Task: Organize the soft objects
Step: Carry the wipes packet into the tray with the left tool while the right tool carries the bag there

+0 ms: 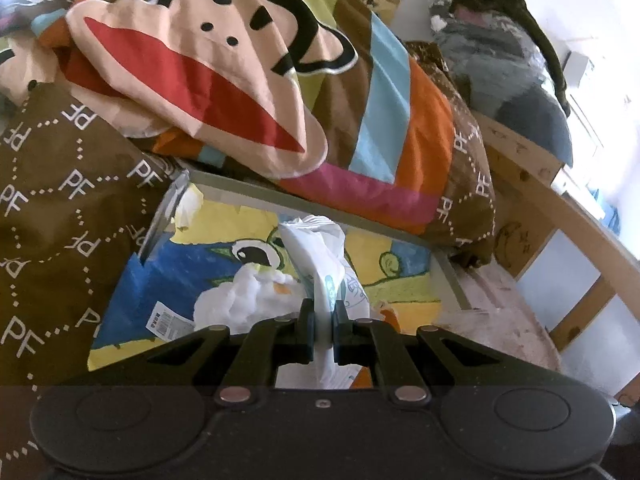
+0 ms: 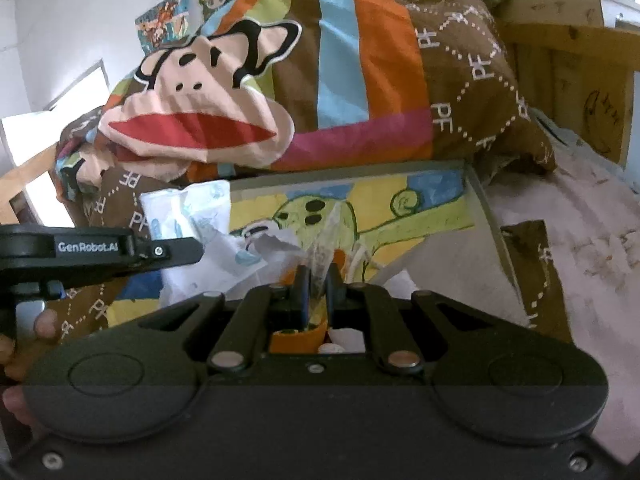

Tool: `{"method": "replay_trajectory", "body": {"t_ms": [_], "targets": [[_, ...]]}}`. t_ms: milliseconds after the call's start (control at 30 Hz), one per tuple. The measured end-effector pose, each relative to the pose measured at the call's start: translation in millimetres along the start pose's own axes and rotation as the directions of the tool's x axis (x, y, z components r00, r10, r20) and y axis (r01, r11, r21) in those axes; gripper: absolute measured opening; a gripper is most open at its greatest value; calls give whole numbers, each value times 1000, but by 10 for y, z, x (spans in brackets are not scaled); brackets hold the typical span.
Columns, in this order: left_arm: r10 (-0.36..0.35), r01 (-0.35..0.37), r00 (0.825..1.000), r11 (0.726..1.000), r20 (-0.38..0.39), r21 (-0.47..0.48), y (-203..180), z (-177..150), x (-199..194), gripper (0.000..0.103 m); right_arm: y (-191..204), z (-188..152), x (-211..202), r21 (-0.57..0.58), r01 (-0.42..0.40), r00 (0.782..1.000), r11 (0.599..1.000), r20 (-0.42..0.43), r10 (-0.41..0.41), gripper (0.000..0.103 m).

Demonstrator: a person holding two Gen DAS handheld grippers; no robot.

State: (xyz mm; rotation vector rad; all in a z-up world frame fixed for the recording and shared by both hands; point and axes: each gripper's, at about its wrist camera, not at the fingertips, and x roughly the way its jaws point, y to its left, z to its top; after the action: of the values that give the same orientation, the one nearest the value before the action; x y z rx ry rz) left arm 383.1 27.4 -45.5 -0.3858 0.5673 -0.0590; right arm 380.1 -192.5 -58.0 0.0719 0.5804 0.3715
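Note:
My left gripper (image 1: 323,314) is shut on a white printed plastic wrapper (image 1: 316,248) that stands up from its jaws, over a cartoon-print cushion (image 1: 180,280) with a green frog drawing. My right gripper (image 2: 318,284) is shut on a thin clear plastic film (image 2: 326,248) above the same cushion (image 2: 420,208). The left gripper's arm (image 2: 100,248) and the white wrapper (image 2: 188,216) show at the left of the right wrist view. A crumpled white piece (image 1: 236,300) lies on the cushion by the left gripper.
A rumpled striped duvet with a monkey face (image 1: 208,68) is heaped behind the cushion, its brown PF-print side (image 1: 60,208) spilling left. A wooden bed rail (image 1: 560,208) runs at right. Dark and grey clothes (image 1: 504,52) are piled far right. Pale sheet (image 2: 580,248) lies right.

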Motion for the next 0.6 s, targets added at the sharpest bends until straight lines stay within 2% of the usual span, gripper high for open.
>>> {"method": "replay_trajectory", "body": {"t_ms": [267, 600], "targets": [[9, -8, 999, 999, -47, 35, -4, -88, 107, 8, 44, -165, 256, 4, 9, 999, 1000, -41, -9, 3], [36, -33, 996, 999, -80, 35, 37, -69, 154, 9, 36, -233, 323, 7, 13, 999, 1000, -47, -12, 5]]}}
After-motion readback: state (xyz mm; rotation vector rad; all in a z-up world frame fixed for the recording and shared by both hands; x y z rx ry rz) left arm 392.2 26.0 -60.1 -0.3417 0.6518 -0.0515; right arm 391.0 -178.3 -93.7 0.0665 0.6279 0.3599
